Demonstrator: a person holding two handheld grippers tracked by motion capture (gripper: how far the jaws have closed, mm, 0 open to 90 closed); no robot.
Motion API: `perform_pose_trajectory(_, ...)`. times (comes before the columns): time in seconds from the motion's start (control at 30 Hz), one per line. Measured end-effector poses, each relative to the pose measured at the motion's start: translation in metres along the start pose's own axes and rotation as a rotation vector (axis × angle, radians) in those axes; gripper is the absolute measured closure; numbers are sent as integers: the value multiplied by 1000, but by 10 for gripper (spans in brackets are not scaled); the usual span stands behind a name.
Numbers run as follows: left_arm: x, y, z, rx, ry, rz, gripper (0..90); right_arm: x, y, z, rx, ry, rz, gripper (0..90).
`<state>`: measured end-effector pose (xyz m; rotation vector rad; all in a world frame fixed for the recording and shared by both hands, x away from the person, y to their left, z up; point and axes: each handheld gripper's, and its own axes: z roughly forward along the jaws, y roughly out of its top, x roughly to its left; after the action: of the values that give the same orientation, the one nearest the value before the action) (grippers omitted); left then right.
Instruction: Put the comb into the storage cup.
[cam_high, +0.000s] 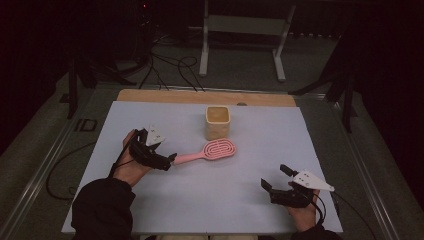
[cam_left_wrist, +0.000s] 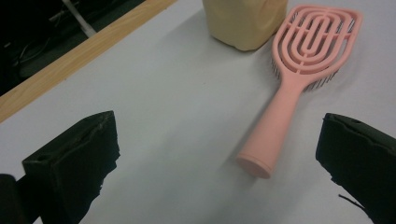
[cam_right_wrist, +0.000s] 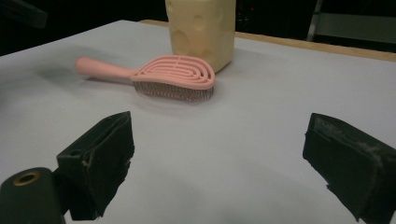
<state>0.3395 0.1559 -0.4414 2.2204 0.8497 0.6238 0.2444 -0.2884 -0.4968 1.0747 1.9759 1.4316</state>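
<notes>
A pink hairbrush (cam_high: 210, 151) lies bristles down on the white mat, its handle pointing left. Its head touches or nearly touches a cream square cup (cam_high: 217, 121) standing behind it. My left gripper (cam_high: 162, 152) is open at the handle's end. In the left gripper view the brush (cam_left_wrist: 299, 70) reaches in between the spread jaws of the left gripper (cam_left_wrist: 217, 135), with the handle tip nearer the right jaw and the cup (cam_left_wrist: 245, 21) beyond. My right gripper (cam_high: 275, 177) rests open at the front right, holding nothing. From the open right gripper (cam_right_wrist: 219, 140), the brush (cam_right_wrist: 163, 74) and cup (cam_right_wrist: 201, 30) sit well ahead.
The white mat (cam_high: 150, 120) covers the table, and a wooden strip (cam_high: 200, 96) shows along its far edge. Beyond the table stand a white frame (cam_high: 245, 25) and cables (cam_high: 170, 70) on a dark floor. Metal rails run along both sides of the table.
</notes>
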Motion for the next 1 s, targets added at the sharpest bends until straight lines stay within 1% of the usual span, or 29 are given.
perform_pose_trajectory(0.13, -1, 3, 7, 31, -14, 16, 2, 0, 0, 0, -1, 0, 1, 87)
perform_pose_trajectory(0.2, -1, 5, 11, 52, -27, 36, 2, 0, 0, 0, -1, 1, 1, 87)
perform_pose_trajectory(0.27, -2, 7, 15, 63, -47, 44, 2, 0, 0, 0, -1, 1, 2, 87)
perform_pose_trajectory(0.43, -3, 11, 24, 96, -80, 67, 2, 0, 0, 0, -1, 2, 4, 87)
perform_pose_trajectory(0.53, -3, 14, 29, 108, -95, 71, 4, 0, 0, 0, 0, 2, 4, 87)
perform_pose_trajectory(0.6, -4, 15, 34, 116, -96, 70, 6, 0, 0, 0, 0, 2, 5, 87)
perform_pose_trajectory(0.83, -8, 21, 46, 150, -112, 89, 6, 0, 0, 0, 1, 3, 4, 87)
perform_pose_trajectory(1.0, -11, 25, 54, 162, -123, 94, 13, -1, 0, 1, 0, 3, 3, 87)
